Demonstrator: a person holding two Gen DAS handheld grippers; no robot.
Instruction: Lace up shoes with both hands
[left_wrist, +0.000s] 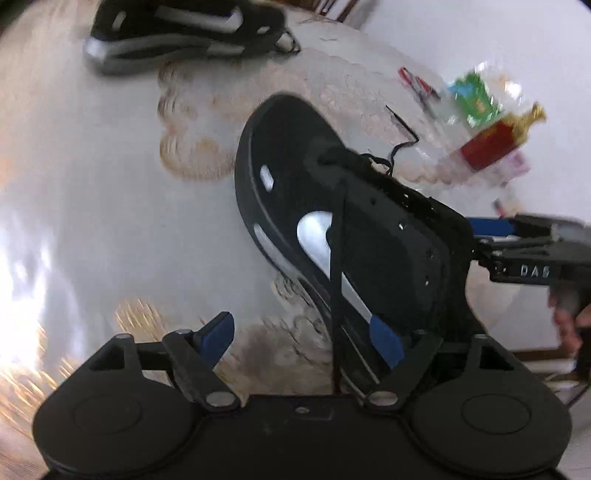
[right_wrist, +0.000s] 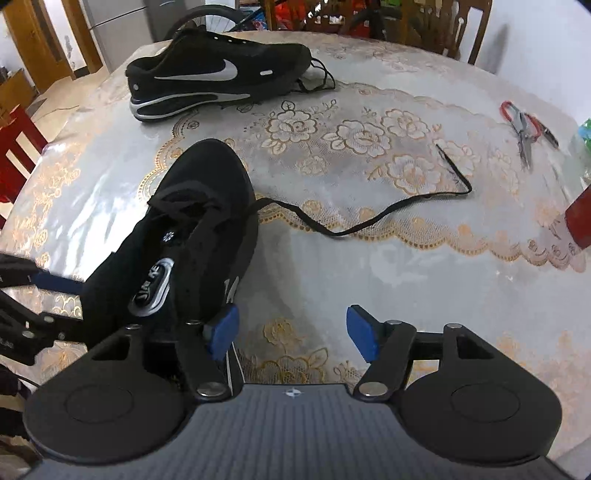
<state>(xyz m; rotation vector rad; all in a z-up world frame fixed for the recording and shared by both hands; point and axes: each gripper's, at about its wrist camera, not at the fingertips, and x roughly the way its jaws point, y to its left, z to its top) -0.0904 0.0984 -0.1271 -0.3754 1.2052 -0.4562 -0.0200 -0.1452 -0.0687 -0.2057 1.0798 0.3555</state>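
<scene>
Both grippers' fingers gape empty, left gripper (left_wrist: 306, 341) straddling a lace strand beside the near shoe (right_wrist: 192, 236) on the table (right_wrist: 332, 258), right gripper (right_wrist: 291, 334) beside it; pinch the loose lace (right_wrist: 369, 218) near its tip.

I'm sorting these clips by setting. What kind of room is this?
Probably a home dining room: a table under a lace-patterned cloth, wooden chairs beyond it, and household clutter such as scissors.
</scene>
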